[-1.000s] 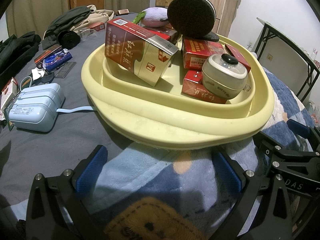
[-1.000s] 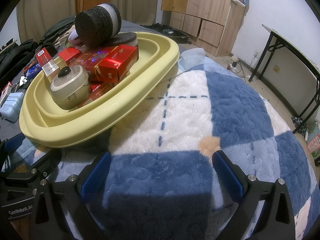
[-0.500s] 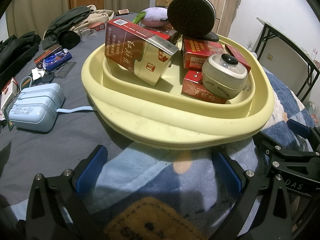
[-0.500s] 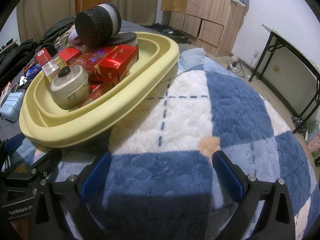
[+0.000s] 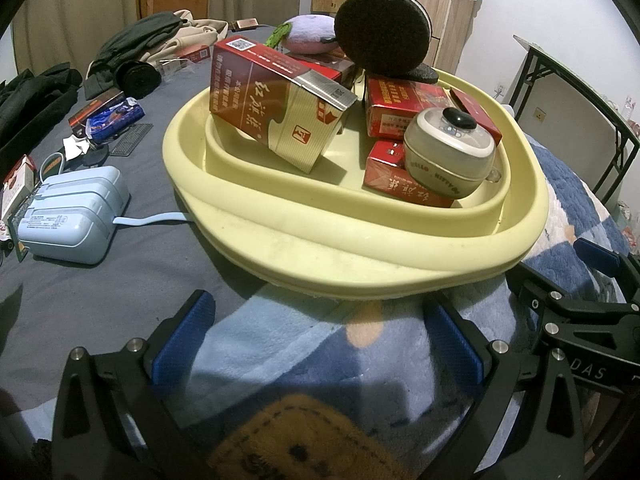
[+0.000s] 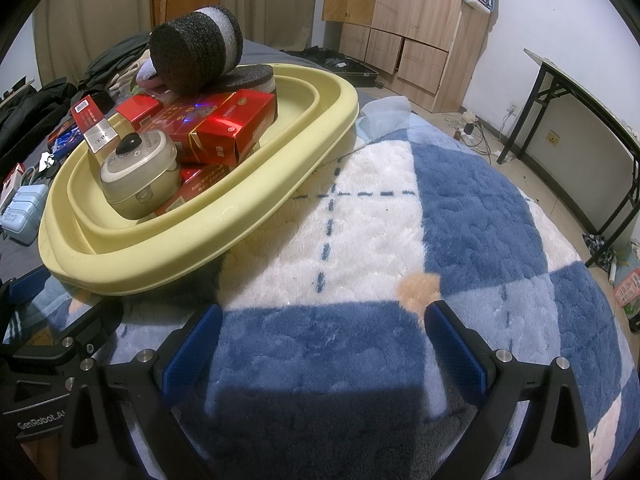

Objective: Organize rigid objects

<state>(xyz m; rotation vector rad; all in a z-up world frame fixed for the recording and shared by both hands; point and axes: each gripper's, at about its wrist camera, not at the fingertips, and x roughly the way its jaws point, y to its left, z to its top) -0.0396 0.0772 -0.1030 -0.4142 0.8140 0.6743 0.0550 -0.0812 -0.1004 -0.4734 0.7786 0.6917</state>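
Left wrist view: the left gripper has its jaws spread wide and empty over the blanket; just ahead sits the yellow basin holding red boxes and a small round container. Right wrist view: the right gripper is likewise wide open, holding nothing, with the yellow basin ahead and left of the jaws.

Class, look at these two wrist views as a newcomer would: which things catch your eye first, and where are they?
A pale yellow basin sits on the bed, piled with red boxes and a small cream lidded pot. A dark round sponge is perched on top at the far side. Left of the basin, a light blue case lies on the grey sheet.
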